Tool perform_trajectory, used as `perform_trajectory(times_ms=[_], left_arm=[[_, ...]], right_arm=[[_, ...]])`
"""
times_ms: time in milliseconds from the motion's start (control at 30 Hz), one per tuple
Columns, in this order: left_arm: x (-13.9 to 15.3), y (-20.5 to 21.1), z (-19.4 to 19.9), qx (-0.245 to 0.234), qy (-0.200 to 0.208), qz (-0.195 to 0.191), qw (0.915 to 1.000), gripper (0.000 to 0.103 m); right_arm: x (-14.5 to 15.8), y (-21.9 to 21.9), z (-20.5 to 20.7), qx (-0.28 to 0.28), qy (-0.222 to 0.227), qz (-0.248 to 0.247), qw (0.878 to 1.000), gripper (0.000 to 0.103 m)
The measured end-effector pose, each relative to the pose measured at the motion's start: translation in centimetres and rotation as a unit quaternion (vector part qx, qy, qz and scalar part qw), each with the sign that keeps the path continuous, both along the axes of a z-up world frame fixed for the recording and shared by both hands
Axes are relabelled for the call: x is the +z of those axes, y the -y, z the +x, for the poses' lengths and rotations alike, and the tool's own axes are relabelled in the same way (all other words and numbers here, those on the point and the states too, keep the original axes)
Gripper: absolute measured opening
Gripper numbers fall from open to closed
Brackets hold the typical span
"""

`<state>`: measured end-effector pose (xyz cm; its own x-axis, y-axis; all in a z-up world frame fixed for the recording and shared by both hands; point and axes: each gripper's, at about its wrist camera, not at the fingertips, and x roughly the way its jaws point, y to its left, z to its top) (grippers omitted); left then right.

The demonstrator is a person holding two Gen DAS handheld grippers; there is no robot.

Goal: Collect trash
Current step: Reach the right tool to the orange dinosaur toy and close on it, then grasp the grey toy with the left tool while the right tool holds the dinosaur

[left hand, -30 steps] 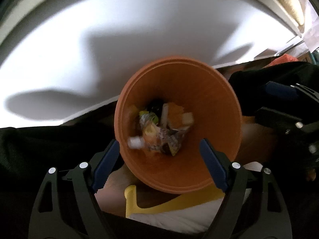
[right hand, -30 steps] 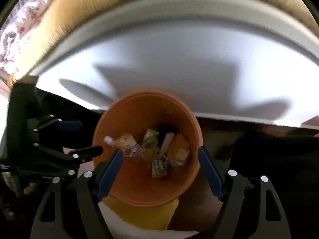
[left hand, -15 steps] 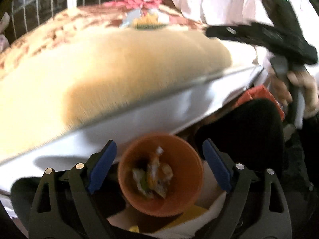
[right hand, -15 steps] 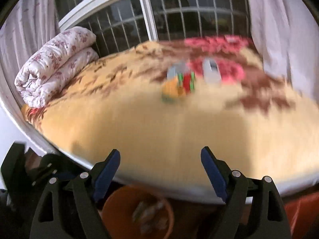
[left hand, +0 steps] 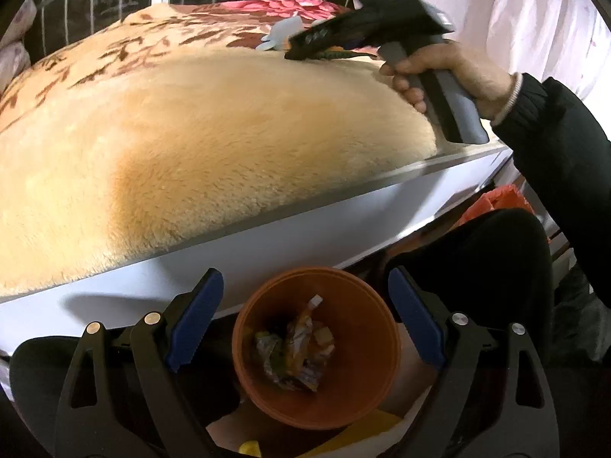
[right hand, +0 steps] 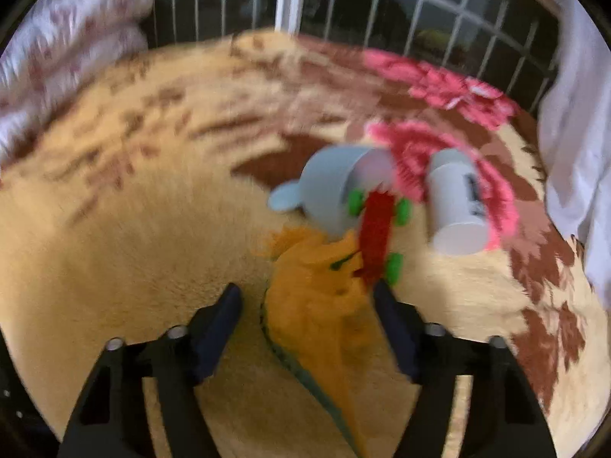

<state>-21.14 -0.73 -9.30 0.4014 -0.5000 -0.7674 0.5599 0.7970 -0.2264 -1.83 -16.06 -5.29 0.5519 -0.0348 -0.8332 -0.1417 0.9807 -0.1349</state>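
Observation:
An orange bin (left hand: 317, 393) holding several crumpled wrappers (left hand: 294, 351) stands on the floor below the bed edge. My left gripper (left hand: 305, 324) is open and empty above it. My right gripper (right hand: 309, 324) is open over the bed, its jaws on either side of an orange wrapper (right hand: 317, 313); it also shows in the left wrist view (left hand: 301, 51). Beyond the wrapper lie a red strip with green tabs (right hand: 376, 236), a grey-blue cup on its side (right hand: 328, 194) and a white cup on its side (right hand: 456, 210).
The bed (left hand: 191, 133) has a plush yellow blanket with red flowers and a white frame. A folded quilt (right hand: 57, 49) lies at the far left. A barred window (right hand: 382, 0) and white curtain (right hand: 573, 114) are behind. My dark-clothed legs (left hand: 496, 267) flank the bin.
Both grippers rose from the bin. The right one swung up over the bed and reached the orange wrapper. The left one pulled back and stays above the bin.

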Motion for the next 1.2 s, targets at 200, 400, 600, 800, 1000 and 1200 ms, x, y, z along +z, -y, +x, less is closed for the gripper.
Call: perform_trajectory(times_ms=[200,400,600,800,1000,1200], left_arm=[[0.9,-0.4,0.3,0.008,0.005,-0.009,0.9999,0.086],[3.9,0.5,2.7,0.015,0.035,-0.015,0.9991,0.086],[7.8,6.1,10.2,0.010,0.076,-0.005,0.9971,0.090],[8.0,12.5,20.1,0.047,0.052,0.017,0.9974,0.090],[6.9,15.5,26.2,0.106,0.032,0.046,0.9928,0.090],[5.8,15.7,29.0,0.161,0.041,0.082,0.9828,0.083]], right_arm=[[0.5,0.9,-1.3,-0.019,0.003,0.038,0.999,0.051],[2.9,4.4,-6.5,-0.024,0.053,0.154,0.986,0.051],[4.1,9.6,-14.9,-0.077,0.132,0.206,0.966,0.051],[3.1,12.5,-19.1,-0.104,0.176,0.197,0.959,0.051],[1.4,13.7,-19.8,-0.100,0.197,0.208,0.953,0.051],[1.1,14.2,-20.0,-0.093,0.207,0.233,0.946,0.051]])
